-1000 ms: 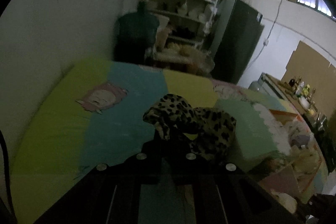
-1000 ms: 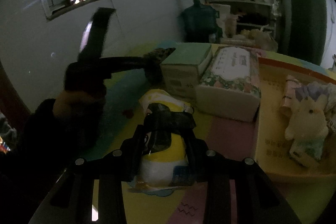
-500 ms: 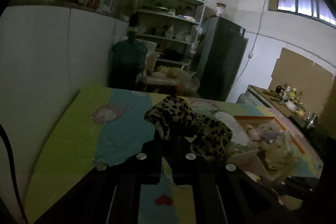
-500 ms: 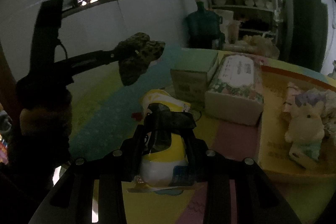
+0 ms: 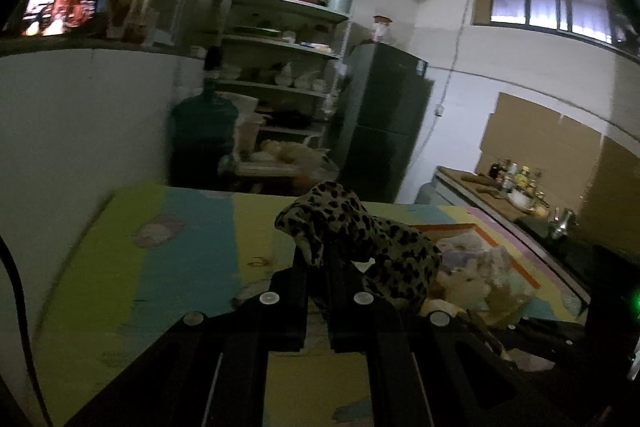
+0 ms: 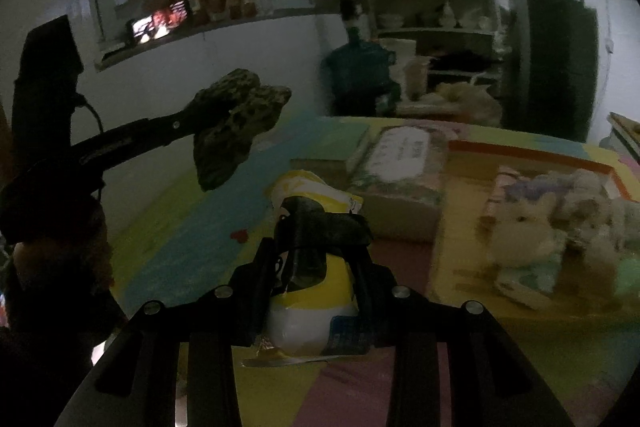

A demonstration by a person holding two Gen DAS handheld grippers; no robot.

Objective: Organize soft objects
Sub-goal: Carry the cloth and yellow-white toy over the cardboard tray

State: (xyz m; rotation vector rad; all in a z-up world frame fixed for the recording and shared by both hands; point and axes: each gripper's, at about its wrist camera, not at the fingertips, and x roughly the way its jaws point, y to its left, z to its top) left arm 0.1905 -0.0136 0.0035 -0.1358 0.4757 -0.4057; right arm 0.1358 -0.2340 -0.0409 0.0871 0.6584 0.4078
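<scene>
Colourful pastel-patchwork tabletop (image 6: 168, 239) under everything, wall along its left edge. Toward its right edge sits a shallow orange-rimmed cardboard tray (image 6: 532, 150) with cream and lilac plush toys (image 6: 532, 223) piled in it; a floral-print soft tissue pack (image 6: 400, 163) and a pale green box (image 6: 332, 147) lie just beside the tray, nearer the far edge.

My left hand-held gripper (image 5: 320, 259) is clenched on a leopard-print fabric piece (image 5: 360, 239), held up off the tabletop, most of it drooping to the right of the jaws. Reads as light, floppy, no fragility; it's pinched at one bunched end, so it will swing and drape. A pinch on bunched folds looks safest to me.

My right hand-held gripper (image 6: 320, 239) is grasping a yellow-and-white soft plastic pouch (image 6: 312, 303) near the near edge, jaws on its sides around the middle. The film is likely slick and squashy; a mid-body grip seems right, the crinkled top less so.

The tray looks the likely drop spot.
</scene>
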